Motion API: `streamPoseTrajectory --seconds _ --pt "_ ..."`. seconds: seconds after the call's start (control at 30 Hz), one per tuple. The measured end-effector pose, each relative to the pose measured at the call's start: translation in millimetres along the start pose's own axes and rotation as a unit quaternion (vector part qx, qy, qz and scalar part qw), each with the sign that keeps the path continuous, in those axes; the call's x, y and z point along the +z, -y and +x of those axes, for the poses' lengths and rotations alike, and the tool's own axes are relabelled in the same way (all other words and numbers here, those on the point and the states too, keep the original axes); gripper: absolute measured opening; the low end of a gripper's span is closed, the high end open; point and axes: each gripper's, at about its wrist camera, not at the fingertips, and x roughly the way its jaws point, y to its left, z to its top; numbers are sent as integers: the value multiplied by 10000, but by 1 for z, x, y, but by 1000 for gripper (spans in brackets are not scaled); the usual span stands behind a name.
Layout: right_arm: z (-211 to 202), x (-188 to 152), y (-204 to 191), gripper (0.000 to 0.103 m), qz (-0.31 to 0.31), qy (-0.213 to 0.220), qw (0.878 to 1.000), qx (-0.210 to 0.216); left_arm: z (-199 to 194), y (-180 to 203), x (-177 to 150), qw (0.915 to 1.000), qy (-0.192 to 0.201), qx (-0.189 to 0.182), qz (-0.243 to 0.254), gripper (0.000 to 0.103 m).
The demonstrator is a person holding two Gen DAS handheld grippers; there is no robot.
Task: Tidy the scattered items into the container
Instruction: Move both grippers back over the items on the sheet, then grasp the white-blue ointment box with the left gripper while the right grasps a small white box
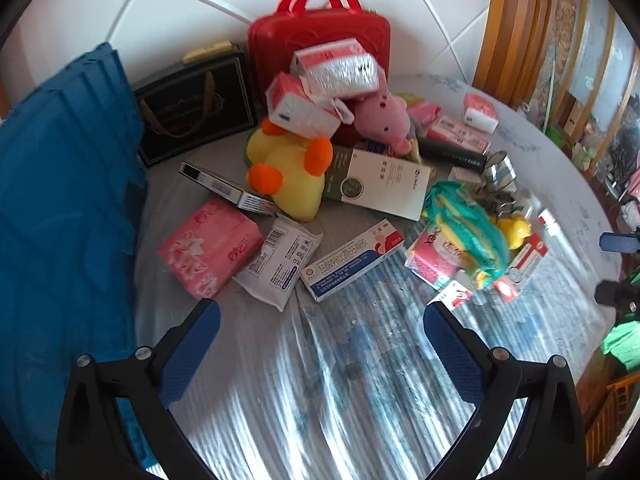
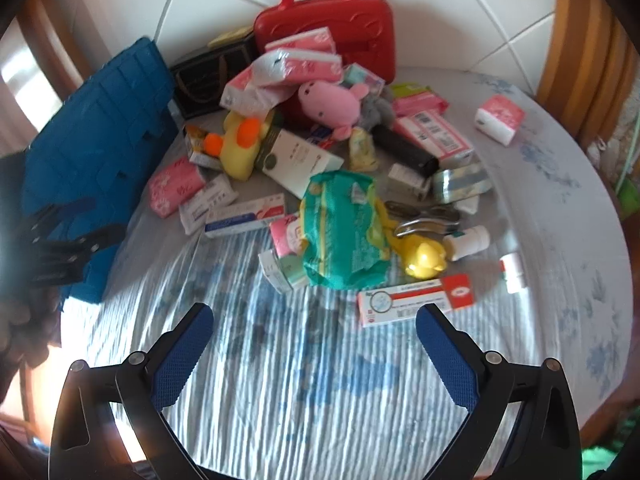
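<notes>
Both grippers spread, empty: left gripper (image 1: pixel 320 332) just short of blue-white medicine box (image 1: pixel 352 260); right gripper (image 2: pixel 314 334) beside red-white box (image 2: pixel 416 294); blue container (image 1: pixel 68 200) left.

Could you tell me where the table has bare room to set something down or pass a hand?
The striped cloth between the right gripper and the green packet is bare, as is the right edge past the pink tissue pack. It is crowded from the red case forward and beside the blue crate.
</notes>
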Motion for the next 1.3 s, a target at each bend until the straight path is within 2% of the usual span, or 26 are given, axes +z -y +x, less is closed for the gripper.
streamPoseTrajectory --seconds 0.2,0.3,0.37,0.47,0.6,0.7,0.73,0.77,0.8,0.83,0.87,0.9,1.0,1.07,1.13,1.3 --pt "50 6 -15 97 -324 -142 9990 262 69 13 16 9975 -230 -151 643 103" --pt "78 10 -23 88 -517 -271 9977 333 102 18 21 9937 -444 -229 1003 102" --pt "92 11 -26 76 -597 -350 9970 344 122 20 21 9896 -576 -266 1291 101" --pt "111 12 -26 70 -643 -474 9961 386 147 26 20 9806 -775 -278 1778 96" --pt "123 11 -29 68 -683 -528 9952 450 168 31 19 9719 -878 -278 2165 91" --pt "127 12 -32 67 -722 -537 9948 472 176 34 17 9686 -892 -376 2288 90" --pt "128 13 -32 66 -719 -543 9948 476 176 35 17 9687 -861 -425 2291 89" --pt "130 14 -33 66 -711 -549 9948 478 175 35 18 9687 -866 -488 2274 84" --pt "132 16 -33 65 -702 -549 9948 488 174 35 18 9684 -909 -632 2236 68" --pt "133 17 -34 64 -699 -546 9948 507 171 36 17 9679 -971 -807 2172 57" --pt "135 18 -35 59 -703 -557 9946 525 169 36 17 9681 -1001 -857 2133 49" --pt "138 19 -37 57 -712 -586 9943 530 168 36 15 9687 -1009 -839 2108 45" --pt "149 19 -41 41 -779 -715 9932 477 159 33 8 9724 -1002 -931 1888 42" --pt "151 19 -43 23 -832 -743 9928 438 152 27 3 9769 -936 -953 1670 42" --pt "153 19 -46 18 -879 -779 9922 410 145 19 -2 9810 -873 -999 1417 42" --pt "149 17 -54 17 -961 -759 9916 403 124 7 -14 9866 -731 -1021 1038 42"
